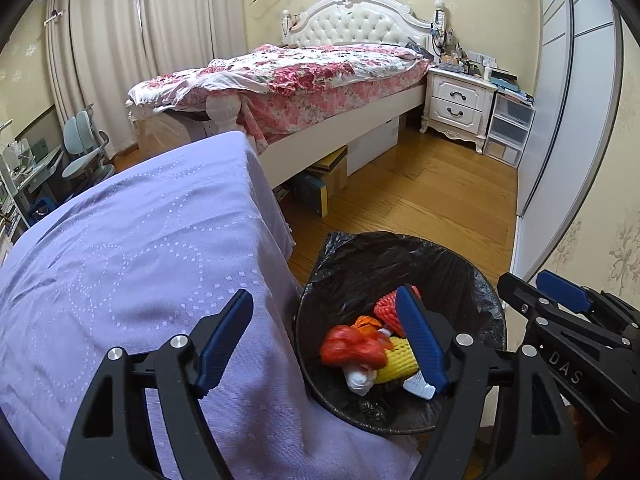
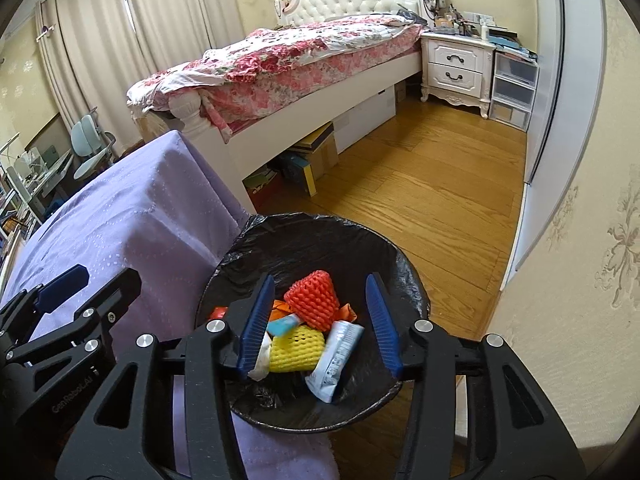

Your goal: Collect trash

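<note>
Two hand-held grippers are held side by side above a lined bin. The right gripper point(image 2: 324, 324) is seen with its blue jaws parted and nothing between them; it hangs directly over the bin's mouth. The left gripper point(image 1: 320, 340) is also released, its jaws spread wide and empty, with one jaw over the purple cloth point(image 1: 132, 264) and the other over the bin.

Directly below and ahead of both grippers stands the bin point(image 2: 416, 292), lined with a black bag. The trash is found inside it, all loose in the bottom: a red foam net point(image 2: 314, 300), a yellow foam net point(image 2: 294, 348) just under it, a white and blue tube point(image 2: 334, 360) leaning beside the yellow one, a white crumpled wad point(image 1: 360, 378), some orange wrappers point(image 2: 348, 312), and a blurred red-orange piece point(image 1: 352, 350) that may be falling or just landed; which cannot be told.

To the left of the grippers, the purple cloth covers a table whose visible surface bears no trash. The task is judged nearly or fully done, since the items lie in the bin and both grippers are empty. Parts of the cloth hidden behind the grippers cannot be checked.
</note>
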The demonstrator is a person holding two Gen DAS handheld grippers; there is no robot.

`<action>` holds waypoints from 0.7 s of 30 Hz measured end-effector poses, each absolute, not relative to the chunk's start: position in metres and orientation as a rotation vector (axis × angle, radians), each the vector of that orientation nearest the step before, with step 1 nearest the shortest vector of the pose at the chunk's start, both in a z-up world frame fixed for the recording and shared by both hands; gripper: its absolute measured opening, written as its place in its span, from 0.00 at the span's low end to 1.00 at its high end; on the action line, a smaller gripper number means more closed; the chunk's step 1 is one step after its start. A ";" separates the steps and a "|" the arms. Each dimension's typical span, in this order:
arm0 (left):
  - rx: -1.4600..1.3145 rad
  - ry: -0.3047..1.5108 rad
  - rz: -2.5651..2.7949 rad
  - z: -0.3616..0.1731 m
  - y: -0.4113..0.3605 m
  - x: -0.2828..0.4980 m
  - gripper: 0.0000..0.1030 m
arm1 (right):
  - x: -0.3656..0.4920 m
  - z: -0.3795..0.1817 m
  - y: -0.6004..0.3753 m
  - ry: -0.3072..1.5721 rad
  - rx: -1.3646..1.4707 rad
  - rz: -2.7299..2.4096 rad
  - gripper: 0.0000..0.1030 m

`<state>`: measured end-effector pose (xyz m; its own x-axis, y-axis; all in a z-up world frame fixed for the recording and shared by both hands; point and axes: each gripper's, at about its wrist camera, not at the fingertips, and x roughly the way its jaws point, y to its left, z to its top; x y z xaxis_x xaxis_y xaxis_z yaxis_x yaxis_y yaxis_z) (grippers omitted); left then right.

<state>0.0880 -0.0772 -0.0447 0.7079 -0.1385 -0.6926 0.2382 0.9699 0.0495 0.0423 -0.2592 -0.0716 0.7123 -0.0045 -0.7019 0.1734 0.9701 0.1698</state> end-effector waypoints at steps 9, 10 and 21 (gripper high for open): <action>0.130 0.750 -0.195 -0.041 -0.070 0.082 0.75 | 0.036 -0.064 -0.262 0.759 0.214 -0.125 0.61; 0.131 0.748 -0.192 -0.040 -0.069 0.081 0.75 | 0.034 -0.063 -0.261 0.757 0.208 -0.126 0.64; 0.121 0.710 -0.165 -0.028 -0.052 0.064 0.77 | 0.021 -0.050 -0.245 0.727 0.160 -0.123 0.74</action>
<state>0.0638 -0.0518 -0.0282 0.7463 -0.1095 -0.6565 0.1917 0.9799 0.0545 0.0208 -0.2455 -0.0500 0.7407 -0.0561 -0.6695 0.1668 0.9807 0.1023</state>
